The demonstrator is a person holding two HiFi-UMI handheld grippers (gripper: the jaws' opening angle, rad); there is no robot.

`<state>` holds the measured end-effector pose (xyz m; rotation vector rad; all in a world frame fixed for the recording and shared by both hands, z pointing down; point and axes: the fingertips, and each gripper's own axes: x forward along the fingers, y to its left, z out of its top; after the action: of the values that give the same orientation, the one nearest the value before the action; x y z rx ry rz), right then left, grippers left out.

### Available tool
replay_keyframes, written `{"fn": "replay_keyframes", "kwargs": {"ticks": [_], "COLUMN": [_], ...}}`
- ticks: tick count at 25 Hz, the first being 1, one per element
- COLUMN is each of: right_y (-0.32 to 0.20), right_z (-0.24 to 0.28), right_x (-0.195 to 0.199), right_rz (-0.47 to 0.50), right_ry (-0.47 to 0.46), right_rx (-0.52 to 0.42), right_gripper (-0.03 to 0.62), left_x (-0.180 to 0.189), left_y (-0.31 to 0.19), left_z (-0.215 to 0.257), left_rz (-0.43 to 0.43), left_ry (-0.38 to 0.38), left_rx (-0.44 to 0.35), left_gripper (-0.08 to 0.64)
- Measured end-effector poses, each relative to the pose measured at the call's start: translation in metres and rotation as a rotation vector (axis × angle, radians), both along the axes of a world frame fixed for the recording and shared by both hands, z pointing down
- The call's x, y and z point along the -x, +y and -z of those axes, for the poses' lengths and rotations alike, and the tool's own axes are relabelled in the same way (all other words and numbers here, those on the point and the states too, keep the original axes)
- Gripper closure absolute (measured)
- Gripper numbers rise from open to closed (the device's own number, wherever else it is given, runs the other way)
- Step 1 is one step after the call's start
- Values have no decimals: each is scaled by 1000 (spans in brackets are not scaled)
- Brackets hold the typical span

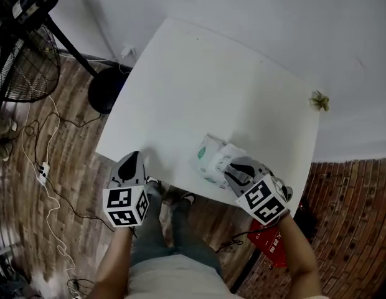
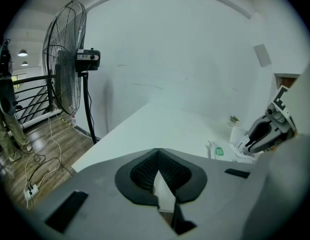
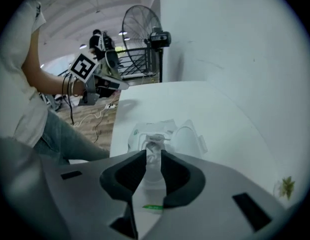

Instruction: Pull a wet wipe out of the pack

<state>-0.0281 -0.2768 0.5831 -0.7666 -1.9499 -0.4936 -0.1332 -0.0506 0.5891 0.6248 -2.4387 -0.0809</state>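
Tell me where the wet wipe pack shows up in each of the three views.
Head view: the wet wipe pack lies right of centre near the front edge of the table, partly under the right gripper.
Left gripper view: the wet wipe pack is at far right, mid height.
Right gripper view: the wet wipe pack is at centre, just past the jaws.
Shared landmark: the small plant at the table's corner.
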Motion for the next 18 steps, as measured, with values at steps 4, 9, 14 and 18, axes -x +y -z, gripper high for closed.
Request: {"fn": "replay_keyframes", "kwargs": {"ticks": [4,9,14,18], "right_y": [-2,0,1,1], "right_z": [-5,-10,-15,-21], "right_x": [-3,-2,-4,-5], "right_rz": [208,368,515,628], "right_ry": [34,72,99,122], "right_rx": [-148,-225,-283,-312], "right_gripper": [502,500,500,500], "left_x": [1,2,3,4], "left_y": [3,5,9,15], "left_z": [0,0,0,0], "left_rz": [7,7,15,31], "left_ry": [1,4,1,6], "left_rx": [2,2,3,1], "left_gripper": [560,560,560,560]}}
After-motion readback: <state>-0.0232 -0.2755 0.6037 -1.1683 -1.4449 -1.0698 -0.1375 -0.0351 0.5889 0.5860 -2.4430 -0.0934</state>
